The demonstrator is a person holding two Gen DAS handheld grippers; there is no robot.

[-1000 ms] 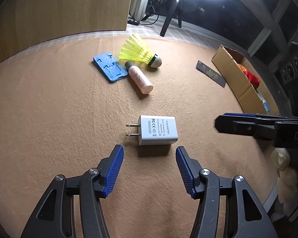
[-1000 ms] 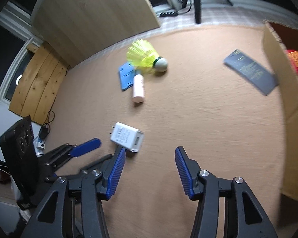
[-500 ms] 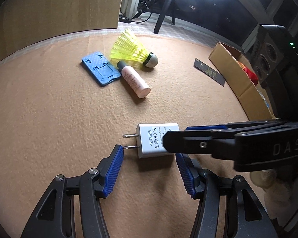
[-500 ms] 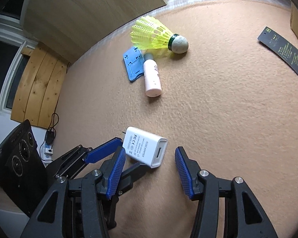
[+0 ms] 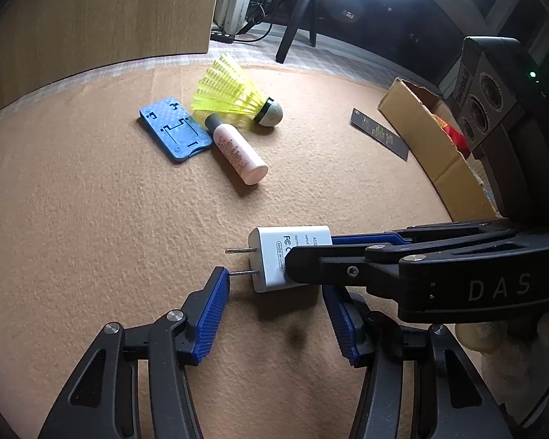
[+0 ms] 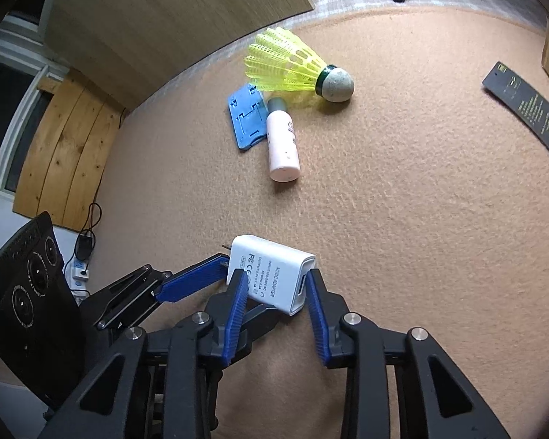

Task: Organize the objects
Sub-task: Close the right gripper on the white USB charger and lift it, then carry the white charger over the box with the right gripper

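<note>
White charger (image 6: pixel 274 274) lies between the closing right gripper (image 6: pixel 274 292) jaws, seemingly touching.

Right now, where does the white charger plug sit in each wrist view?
Left wrist view: white charger plug lies just below centre, prongs pointing left, partly covered by the right gripper.
Right wrist view: lower centre, between the right gripper's blue fingers, which are closing on it.
Shared landmark: yellow shuttlecock.

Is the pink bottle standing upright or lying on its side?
Lying on its side. The pink bottle rests lengthwise on the tan mat, dark cap toward the yellow shuttlecock, its side beside the blue card holder.
</note>
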